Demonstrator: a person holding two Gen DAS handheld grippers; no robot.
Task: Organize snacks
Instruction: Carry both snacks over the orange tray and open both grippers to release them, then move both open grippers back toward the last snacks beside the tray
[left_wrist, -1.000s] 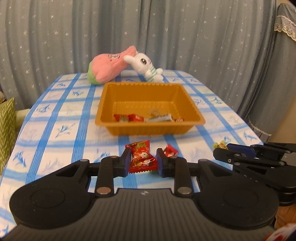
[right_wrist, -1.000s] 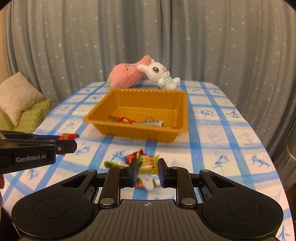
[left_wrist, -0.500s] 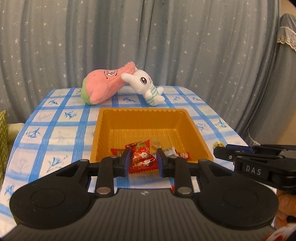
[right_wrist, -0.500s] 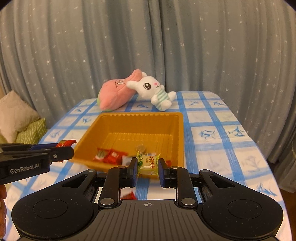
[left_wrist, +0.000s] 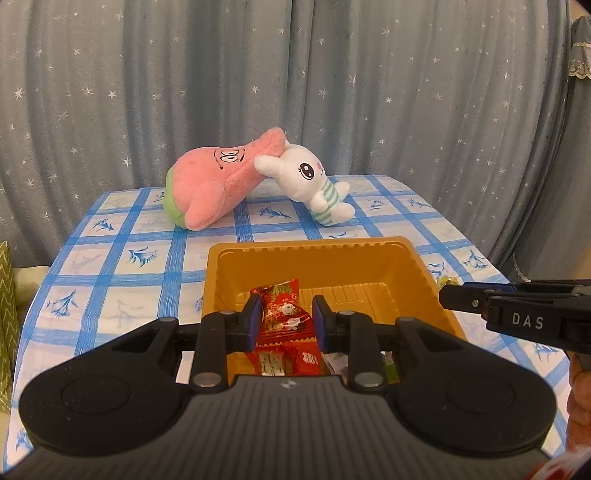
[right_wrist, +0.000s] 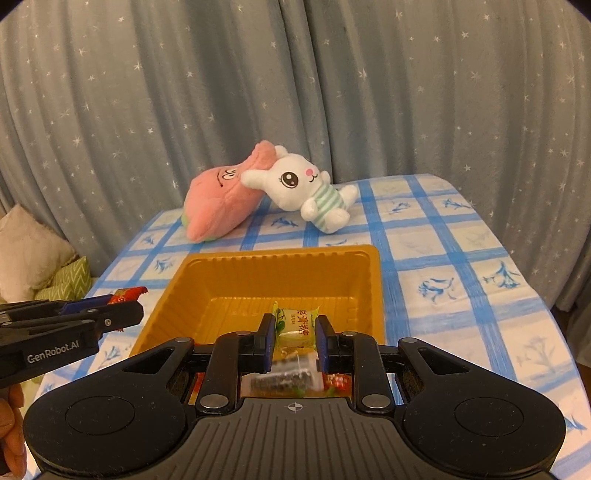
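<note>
Both of your grippers have come forward since a second ago: the orange tray (left_wrist: 314, 248), then far ahead on the surface (left_wrist: 118, 254), now sits directly under the jaws in both views, and the loose snacks on the cloth have dropped out of sight.

Your left gripper (left_wrist: 283, 322) has its jaws closed to a narrow gap on the red snack packet (left_wrist: 281, 314), which stands upright between the pads over the near-left part of the tray. Your right gripper (right_wrist: 296, 340) pinches the yellow-green candy packet (right_wrist: 296, 325) the same way, jaws drawn in against both its sides, over the near-middle of the tray.

Your left wrist view shows what the other does not: red wrappers (left_wrist: 295, 356) lying on the tray floor just below the jaws, and your right gripper coming in from the right edge with "DAS" on its side. Your right wrist view alone shows a clear packet of dark pieces (right_wrist: 282, 376) in the tray beneath the jaws, a cream cushion (right_wrist: 26, 254) and a green zigzag cushion (right_wrist: 70, 277) off the left of the surface, and your left gripper entering from the left, marked "GenRobot.AI", with the red packet's tip poking past its pads.

At the far end of the surface, the pink plush (left_wrist: 218, 184) leans against the white rabbit plush (left_wrist: 314, 181), in front of the starred grey curtain (left_wrist: 406, 92).
</note>
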